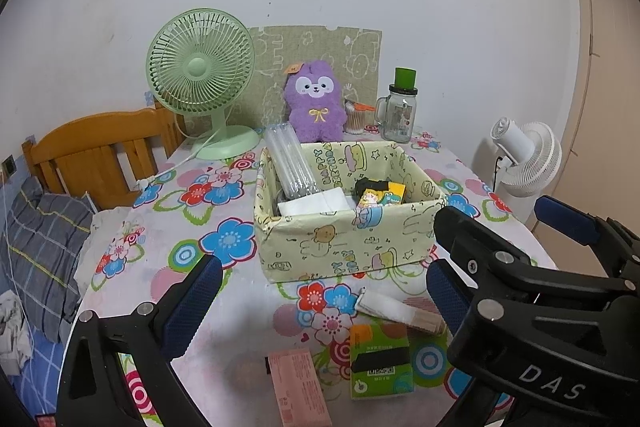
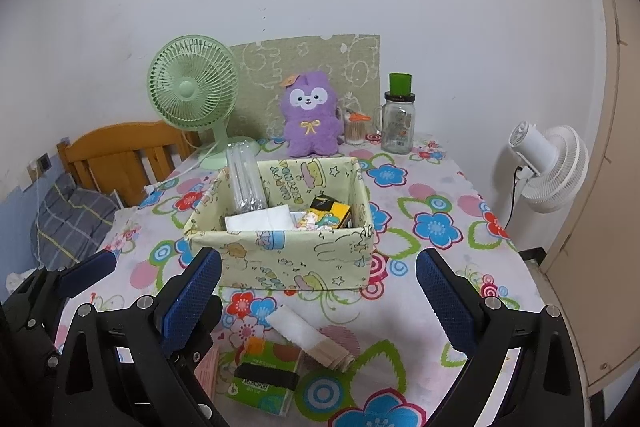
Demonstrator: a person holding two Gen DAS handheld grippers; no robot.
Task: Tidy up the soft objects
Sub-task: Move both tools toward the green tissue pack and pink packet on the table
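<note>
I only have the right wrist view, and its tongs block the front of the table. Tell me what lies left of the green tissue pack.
Observer: A flat pink packet lies beside the green tissue pack, with a narrow gap between them.
Operator: Now report on the left tongs; I see just one finger.
Observer: The left tongs are open with nothing between them, above the tablecloth in front of the box.
</note>
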